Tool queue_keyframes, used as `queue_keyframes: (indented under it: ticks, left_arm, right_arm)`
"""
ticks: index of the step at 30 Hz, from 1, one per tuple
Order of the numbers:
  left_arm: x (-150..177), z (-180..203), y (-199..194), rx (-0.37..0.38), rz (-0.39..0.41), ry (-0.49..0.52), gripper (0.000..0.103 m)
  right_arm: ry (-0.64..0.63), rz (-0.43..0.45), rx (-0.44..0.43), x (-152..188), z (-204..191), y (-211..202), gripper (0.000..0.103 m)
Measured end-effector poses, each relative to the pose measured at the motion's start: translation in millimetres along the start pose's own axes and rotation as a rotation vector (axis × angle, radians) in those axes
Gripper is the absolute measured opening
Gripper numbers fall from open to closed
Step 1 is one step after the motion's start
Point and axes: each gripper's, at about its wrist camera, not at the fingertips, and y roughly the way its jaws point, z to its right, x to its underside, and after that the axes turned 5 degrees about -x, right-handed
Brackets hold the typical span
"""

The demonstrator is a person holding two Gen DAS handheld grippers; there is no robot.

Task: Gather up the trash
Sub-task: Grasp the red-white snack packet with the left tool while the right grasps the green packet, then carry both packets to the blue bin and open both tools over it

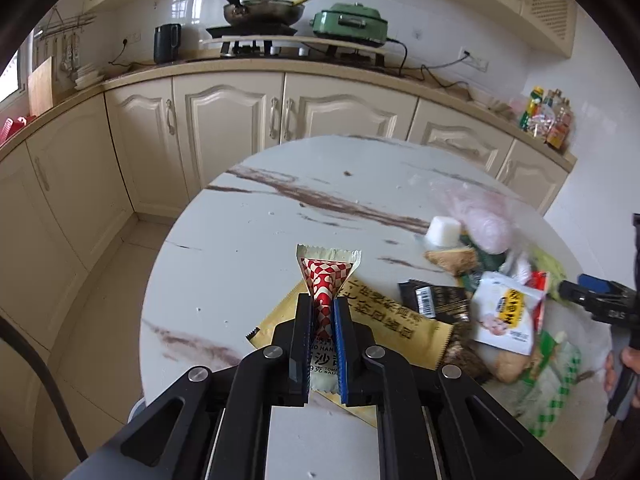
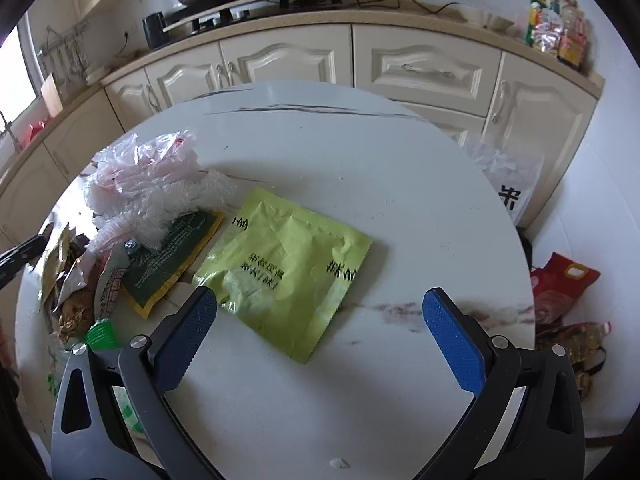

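Home kitchen: stove, cabinets, wok.

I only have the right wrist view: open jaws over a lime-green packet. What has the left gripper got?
Observer: The left gripper is shut on a red-and-white checked sauce sachet.
Operator: Is anything under that sachet?
Observer: A yellow wrapper with dark lettering lies flat on the table beneath it.
Operator: What sits next to that wrapper?
Observer: A black packet with a barcode label, then a white snack bag in the pile.
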Motion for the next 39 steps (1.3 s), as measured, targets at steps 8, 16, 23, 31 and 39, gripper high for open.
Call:
queue_keyframes:
  ticks: [8, 16, 23, 31, 39]
  left_arm:
    - [6, 9, -35, 0.014, 0.013, 0.026, 0.006]
    - [7, 17, -64, 0.051, 0.035, 0.036, 0.006]
    - [11, 22, -96, 0.091, 0.066, 0.042, 0.006]
    - [22, 13, -141, 0.098, 0.113, 0.039, 0.006]
    - [51, -66, -190, -0.009, 0.151, -0.061, 0.007]
  right_arm:
    - [-0.066, -0.085, 0.041, -20, -22, 29, 0.103]
    - [-0.083, -0.023, 0.022, -18, -16, 19, 0.034]
    - [-0.074, 0.008, -0.009, -11, -6, 2, 0.004]
    - [-0.102, 0.149, -0.053, -10, -33, -53, 0.003]
    - [-0.292, 0.313, -0.297, -16, -173, -127, 0.003]
